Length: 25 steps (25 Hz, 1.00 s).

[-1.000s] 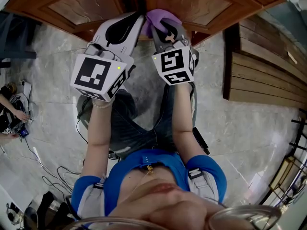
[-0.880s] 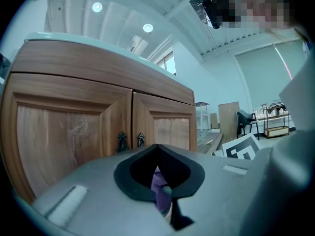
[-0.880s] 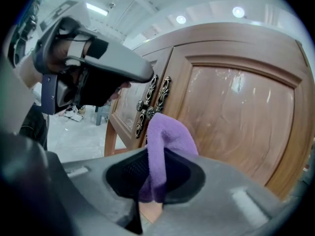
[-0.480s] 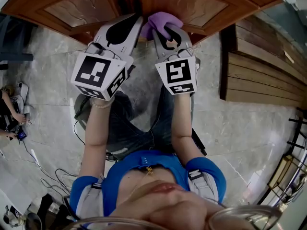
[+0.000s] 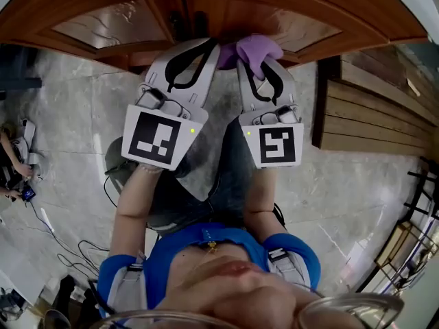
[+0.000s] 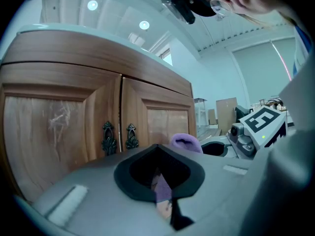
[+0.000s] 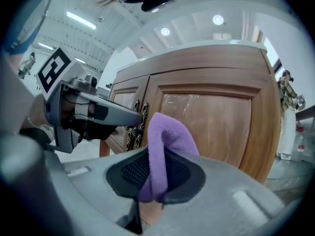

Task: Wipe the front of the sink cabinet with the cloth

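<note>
The right tool (image 7: 157, 181) is clamped on the purple cloth (image 7: 165, 141). A fold of it is pinched between the pads, and the bunched top sticks out toward the right-hand door (image 7: 216, 122) of the sink cabinet (image 5: 309, 12). From the head view, the cloth looks like it's right up against the wood, just right of the two ornate door handles (image 6: 118, 137).

The left tool (image 6: 160, 181) is closed down to a slit just beside the cloth. There's a thin purplish sliver in the gap, but it's hard to say what it is.

Handling-wise, the cloth looks like soft, light, floppy microfibre. It should squash flat under pressure and drag a little on the varnish. Gripping it mid-fold like this seems sensible, since enough pokes out past the tips to keep the hard jaws off the door.
</note>
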Motion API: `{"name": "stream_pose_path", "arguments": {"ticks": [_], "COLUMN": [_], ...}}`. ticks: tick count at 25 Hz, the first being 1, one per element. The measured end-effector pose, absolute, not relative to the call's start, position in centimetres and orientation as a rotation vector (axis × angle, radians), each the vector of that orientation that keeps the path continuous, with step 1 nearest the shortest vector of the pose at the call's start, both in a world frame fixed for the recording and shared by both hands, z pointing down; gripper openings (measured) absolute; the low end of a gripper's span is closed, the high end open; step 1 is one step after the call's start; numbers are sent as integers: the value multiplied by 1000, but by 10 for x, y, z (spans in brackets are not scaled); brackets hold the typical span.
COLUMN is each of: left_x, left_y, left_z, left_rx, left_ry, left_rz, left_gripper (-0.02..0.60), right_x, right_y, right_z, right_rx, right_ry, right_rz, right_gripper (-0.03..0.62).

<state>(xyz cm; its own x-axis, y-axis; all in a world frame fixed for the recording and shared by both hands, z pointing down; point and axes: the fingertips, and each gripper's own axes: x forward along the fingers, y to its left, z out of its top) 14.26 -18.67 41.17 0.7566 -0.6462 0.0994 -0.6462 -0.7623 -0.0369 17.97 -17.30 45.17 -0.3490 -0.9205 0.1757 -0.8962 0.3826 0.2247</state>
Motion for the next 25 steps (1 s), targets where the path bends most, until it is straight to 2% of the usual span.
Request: {"name": "stream_pose_path", "arguments": {"ticks": [7, 13, 18, 25], "left_x": [145, 136, 115, 80], "left_y": [-191, -178, -166, -170], "left_z": [403, 364, 264, 88], "left_rx": [-2908, -3079, -3049, -2998], "left_ry": [1127, 1367, 1392, 1469], "left_rz": [-225, -145, -229, -245], "left_gripper": [0, 0, 0, -2], "right_x": [178, 173, 150, 122], "right_y": [-173, -147, -134, -147], "right_z": [433, 374, 265, 76], "right_rx": [1568, 1460, 1413, 1371], "right_ry": [-2345, -2294, -2363, -2370], "right_rz": [18, 97, 163, 0], "right_gripper": [63, 63, 63, 63]}}
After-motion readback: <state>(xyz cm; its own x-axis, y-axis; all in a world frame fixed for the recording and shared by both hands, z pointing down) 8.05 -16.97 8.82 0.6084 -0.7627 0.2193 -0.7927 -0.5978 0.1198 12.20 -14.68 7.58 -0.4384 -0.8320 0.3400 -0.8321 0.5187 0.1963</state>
